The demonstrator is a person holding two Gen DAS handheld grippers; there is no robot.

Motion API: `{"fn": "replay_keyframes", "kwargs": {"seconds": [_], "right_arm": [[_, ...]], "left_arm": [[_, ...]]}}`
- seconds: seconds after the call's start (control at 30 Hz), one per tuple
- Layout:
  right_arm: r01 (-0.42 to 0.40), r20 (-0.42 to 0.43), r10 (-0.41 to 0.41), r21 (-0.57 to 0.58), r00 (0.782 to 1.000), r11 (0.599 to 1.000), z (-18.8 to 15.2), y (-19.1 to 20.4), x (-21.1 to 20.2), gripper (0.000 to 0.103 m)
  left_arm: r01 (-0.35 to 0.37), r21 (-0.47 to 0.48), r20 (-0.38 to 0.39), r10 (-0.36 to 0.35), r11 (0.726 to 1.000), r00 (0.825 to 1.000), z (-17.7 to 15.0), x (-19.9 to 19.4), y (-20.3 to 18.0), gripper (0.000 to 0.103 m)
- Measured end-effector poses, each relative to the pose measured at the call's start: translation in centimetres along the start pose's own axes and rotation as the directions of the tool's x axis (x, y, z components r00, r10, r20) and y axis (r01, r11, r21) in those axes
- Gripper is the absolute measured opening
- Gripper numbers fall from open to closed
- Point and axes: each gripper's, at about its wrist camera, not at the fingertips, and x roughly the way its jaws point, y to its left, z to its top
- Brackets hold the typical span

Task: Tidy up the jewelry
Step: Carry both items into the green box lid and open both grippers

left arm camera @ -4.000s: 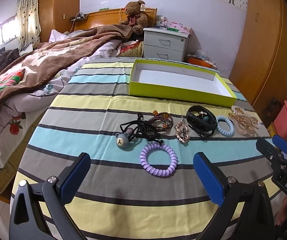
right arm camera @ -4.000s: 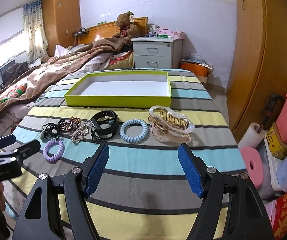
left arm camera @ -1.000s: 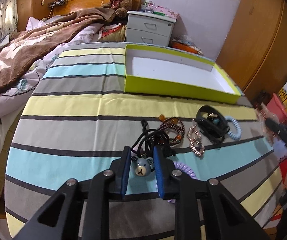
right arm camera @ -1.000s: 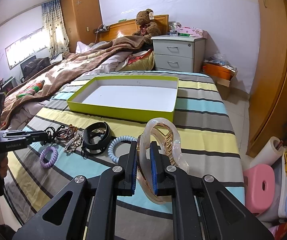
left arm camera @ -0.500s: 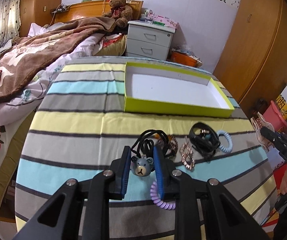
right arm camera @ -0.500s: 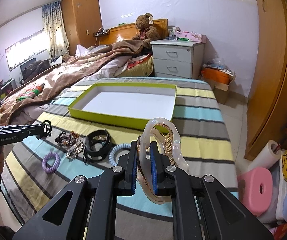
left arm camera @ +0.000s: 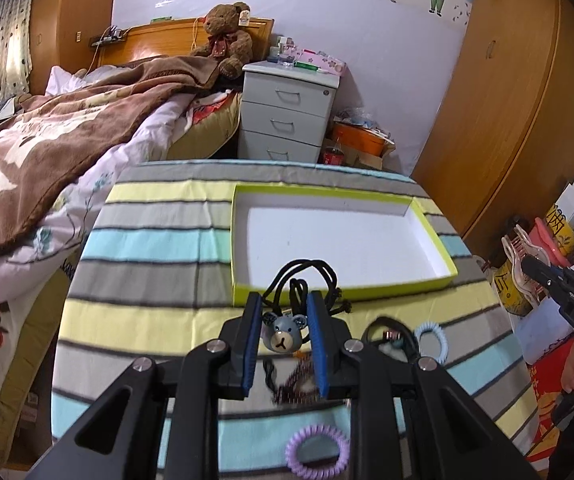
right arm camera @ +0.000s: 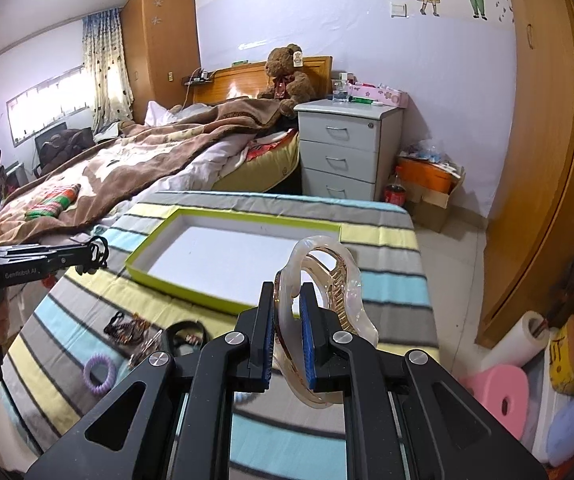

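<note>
Two grippers: the left gripper (left arm camera: 283,312) and the right gripper (right arm camera: 287,304). One bear hair tie (left arm camera: 283,332), one clear claw clip (right arm camera: 327,276). One green tray (left arm camera: 439,248) at twelve o'clock. On the striped tabletop (left arm camera: 147,320): two spiral hair ties, purple (left arm camera: 317,454) and blue (left arm camera: 431,338), one black band (right arm camera: 185,334), one beaded bracelet (right arm camera: 125,326). One teddy bear (right arm camera: 287,78), one three-drawer nightstand (right arm camera: 347,152).

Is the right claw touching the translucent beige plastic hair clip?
Touching. In the right wrist view, the right claw has its blue pads pressed on the translucent beige plastic hair clip.
</note>
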Motion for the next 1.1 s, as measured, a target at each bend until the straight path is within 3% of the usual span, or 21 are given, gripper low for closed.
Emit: {"fn": "replay_keyframes", "kwargs": {"seconds": [0.53,1.1], "right_arm": [[0.014,-0.09,-0.015,-0.015,0.996,1.0,4.8,-0.1,8.4,0.012],[0.015,-0.238,-0.02,-0.025,0.971,1.0,4.4,0.4,17.8,0.012]], "left_arm": [[0.016,0.013,-0.031,-0.016,1.0,0.999,6.1,6.0,-0.2,0.024],[-0.02,-0.021,-0.142,0.017,1.0,0.99,6.8,14.3,1.3,0.024]]}}
